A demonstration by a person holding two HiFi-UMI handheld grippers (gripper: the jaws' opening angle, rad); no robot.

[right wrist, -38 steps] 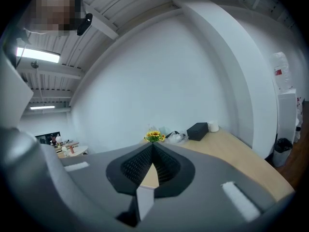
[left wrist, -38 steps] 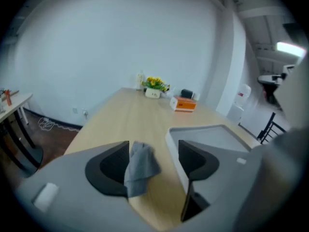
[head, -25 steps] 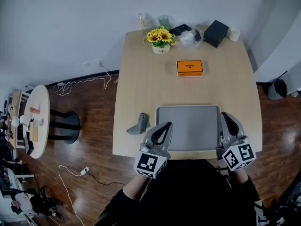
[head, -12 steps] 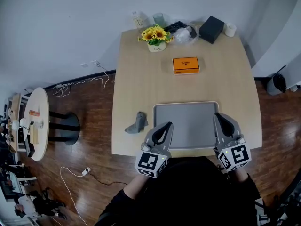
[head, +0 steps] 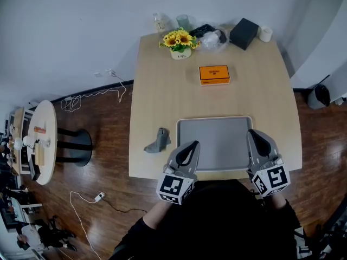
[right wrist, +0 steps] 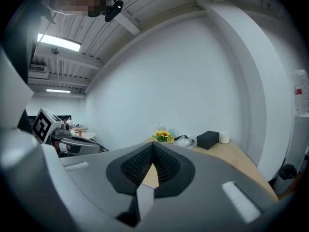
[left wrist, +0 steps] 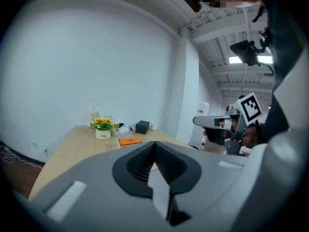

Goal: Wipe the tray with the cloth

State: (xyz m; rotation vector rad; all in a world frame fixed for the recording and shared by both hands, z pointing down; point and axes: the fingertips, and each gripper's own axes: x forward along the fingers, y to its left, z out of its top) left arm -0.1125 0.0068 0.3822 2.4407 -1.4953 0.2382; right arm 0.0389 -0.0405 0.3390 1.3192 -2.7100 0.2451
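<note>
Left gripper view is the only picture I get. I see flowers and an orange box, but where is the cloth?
Observer: The grey cloth lies crumpled near the left edge of the table, with nothing touching it.
Operator: And the tray I have to wipe?
Observer: The tray lies flat by the table's near edge, just right of the cloth.
Operator: Is my other tool holding something?
Observer: No. The right gripper view shows the right tool shut, with nothing between its jaws.
</note>
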